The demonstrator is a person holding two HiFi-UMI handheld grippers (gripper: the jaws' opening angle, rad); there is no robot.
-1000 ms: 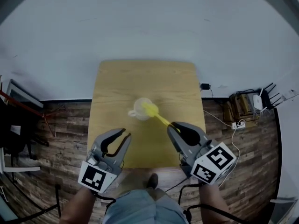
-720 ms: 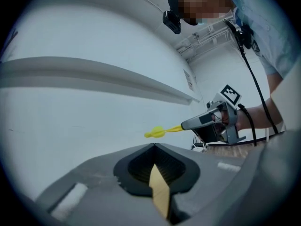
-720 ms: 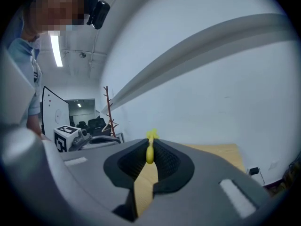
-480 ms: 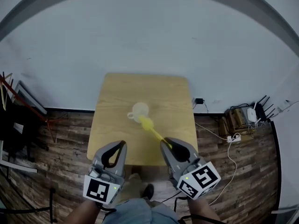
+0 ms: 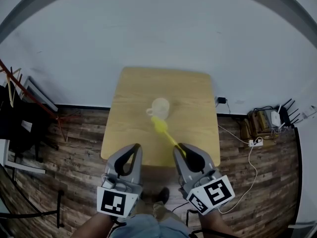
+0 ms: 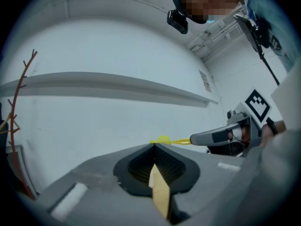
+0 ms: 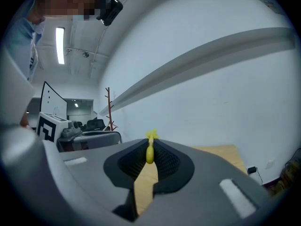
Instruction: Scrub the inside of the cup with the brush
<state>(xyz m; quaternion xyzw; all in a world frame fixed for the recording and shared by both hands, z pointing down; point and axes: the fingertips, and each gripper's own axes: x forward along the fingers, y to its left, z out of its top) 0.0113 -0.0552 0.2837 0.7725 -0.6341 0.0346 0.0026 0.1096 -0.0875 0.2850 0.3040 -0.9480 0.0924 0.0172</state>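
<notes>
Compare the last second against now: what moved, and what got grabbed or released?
The right gripper, shut on the yellow brush, drew back toward the person, so the brush head came away from the cup and is now held just short of it. The left gripper closed on nothing and pulled back too. Unchanged: cup upright on the wooden table, right grip on the brush.

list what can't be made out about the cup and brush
- Inside of the cup: head view, too small and soft to show residue or water.
- Cup in the gripper views: hidden behind the left gripper and right gripper themselves.
- Bristles of the brush: head view, a small yellow blob; right gripper view, seen end-on.
- Handle's end: head view, right gripper covers it.
</notes>
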